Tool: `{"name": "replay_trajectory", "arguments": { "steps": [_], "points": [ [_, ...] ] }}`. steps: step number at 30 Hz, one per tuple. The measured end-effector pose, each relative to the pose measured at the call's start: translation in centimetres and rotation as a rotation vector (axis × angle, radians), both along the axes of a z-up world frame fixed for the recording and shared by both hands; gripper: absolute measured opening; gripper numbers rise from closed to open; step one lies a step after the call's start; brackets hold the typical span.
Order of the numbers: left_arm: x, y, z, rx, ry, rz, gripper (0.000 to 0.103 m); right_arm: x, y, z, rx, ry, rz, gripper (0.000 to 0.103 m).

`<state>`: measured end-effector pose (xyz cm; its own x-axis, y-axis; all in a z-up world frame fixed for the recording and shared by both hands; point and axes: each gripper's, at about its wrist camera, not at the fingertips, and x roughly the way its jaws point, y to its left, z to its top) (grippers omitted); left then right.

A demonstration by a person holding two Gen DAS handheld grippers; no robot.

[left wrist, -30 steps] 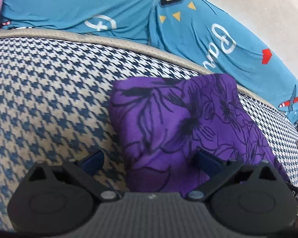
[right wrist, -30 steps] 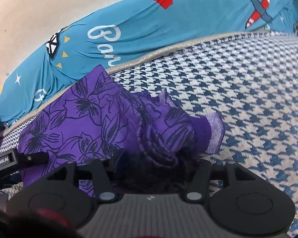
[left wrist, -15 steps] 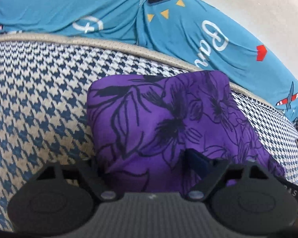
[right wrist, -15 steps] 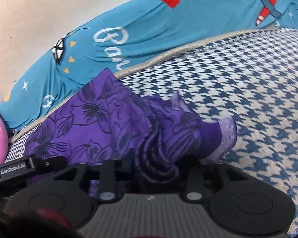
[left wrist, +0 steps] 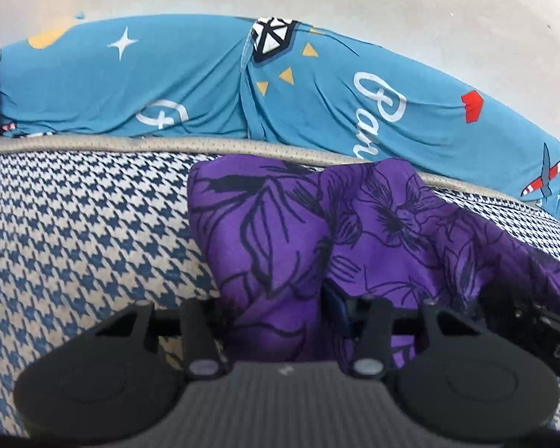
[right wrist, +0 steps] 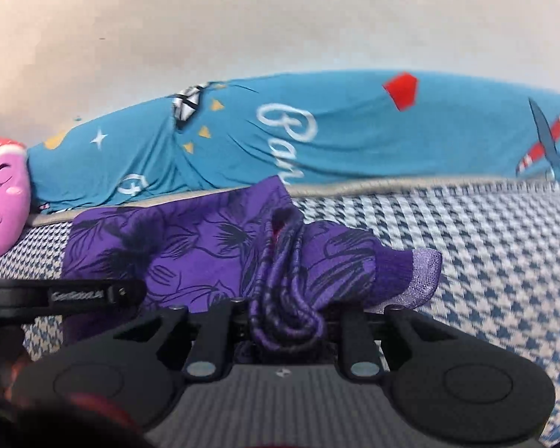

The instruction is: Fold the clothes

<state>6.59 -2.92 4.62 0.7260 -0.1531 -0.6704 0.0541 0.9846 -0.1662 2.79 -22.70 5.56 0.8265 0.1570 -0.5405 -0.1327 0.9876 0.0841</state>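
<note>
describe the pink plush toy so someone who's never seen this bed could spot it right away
Follow the houndstooth bed cover to its far edge, where a long blue printed pillow lies against the wall. At that pillow's left end leans the pink plush toy: bright pink, with a smiling face and red-and-white cap, unlike the purple floral garment.

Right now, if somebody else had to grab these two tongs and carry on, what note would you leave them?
Left tongs: shut on the purple flowered garment, gripping its near edge.
Right tongs: shut on the same garment's bunched, gathered band.
The garment lies folded into a compact bundle on the houndstooth mattress, just before the blue printed sheet; a lighter purple cuff sticks out on the right side.
Done: most of the folding, judging by the bundle's shape.
Left: probably tuck in that cuff, set the bundle down flat, and release both tongs.
</note>
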Motion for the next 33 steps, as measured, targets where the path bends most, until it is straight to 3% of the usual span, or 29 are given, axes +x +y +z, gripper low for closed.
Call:
{"name": "replay_trajectory", "arguments": {
  "steps": [15,33],
  "points": [
    [-1.6,2.8,2.5,0.069,-0.072,0.048,0.045,-1.1,2.8,1.7,0.021,-0.066,0.057,0.019],
    [-5.5,11.2,4.9,0.135,-0.124,0.209,0.045,-2.6,10.8,4.0,0.070,-0.117,0.208,0.019]
  ]
}}
